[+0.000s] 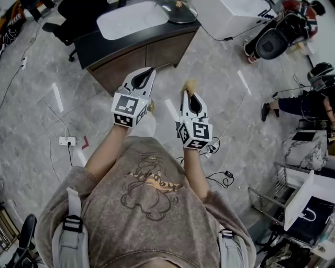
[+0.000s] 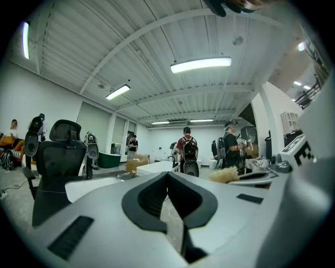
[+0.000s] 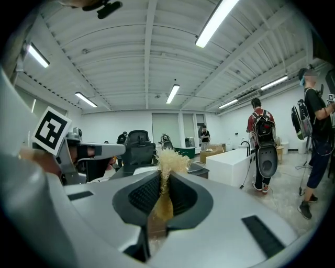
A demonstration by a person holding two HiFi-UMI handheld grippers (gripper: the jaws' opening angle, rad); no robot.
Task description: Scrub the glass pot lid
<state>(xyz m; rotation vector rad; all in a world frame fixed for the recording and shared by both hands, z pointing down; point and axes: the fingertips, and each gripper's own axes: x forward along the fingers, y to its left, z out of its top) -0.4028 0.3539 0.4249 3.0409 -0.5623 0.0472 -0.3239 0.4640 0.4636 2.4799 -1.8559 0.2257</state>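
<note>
Lid (image 1: 183, 14) lies on the counter (image 1: 104, 47) by the sink (image 1: 131, 20), plain only in my head view. My right gripper (image 3: 166, 175) clamps the scrubber (image 3: 168, 159); my left gripper (image 2: 167, 175) is closed, empty.

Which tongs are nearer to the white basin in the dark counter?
Left. The left tongs point toward the white basin; the right tongs, holding a scrubber, are further back.
</note>
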